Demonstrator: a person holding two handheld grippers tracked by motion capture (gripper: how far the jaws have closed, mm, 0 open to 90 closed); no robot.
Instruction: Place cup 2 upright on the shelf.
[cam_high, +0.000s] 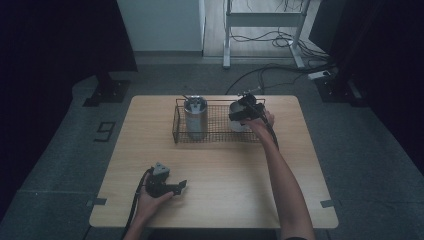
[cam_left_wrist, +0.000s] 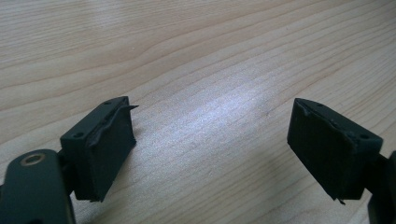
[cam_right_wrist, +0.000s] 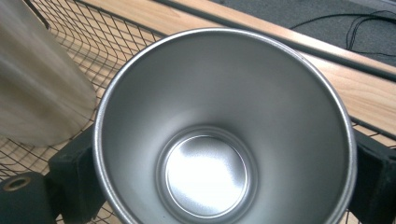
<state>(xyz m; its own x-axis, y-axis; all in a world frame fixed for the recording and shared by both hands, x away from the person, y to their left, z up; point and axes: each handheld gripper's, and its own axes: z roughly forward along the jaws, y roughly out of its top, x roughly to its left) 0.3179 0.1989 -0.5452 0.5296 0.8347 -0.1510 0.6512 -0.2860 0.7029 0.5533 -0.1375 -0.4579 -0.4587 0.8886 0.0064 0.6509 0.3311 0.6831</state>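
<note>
A wire basket stands at the far middle of the wooden table. A tall steel cup stands in its left half. My right gripper is shut on a second steel cup at the basket's right end. The right gripper view looks straight down into this held cup, with a black jaw on each side of it, the basket mesh below and the other cup to the left. My left gripper rests low over the near left of the table. Its jaws stand apart with only bare wood between them.
The table's far edge runs just beyond the basket. Past it lie grey floor, cables and a white stand's leg. Bare tabletop stretches between the basket and the near edge.
</note>
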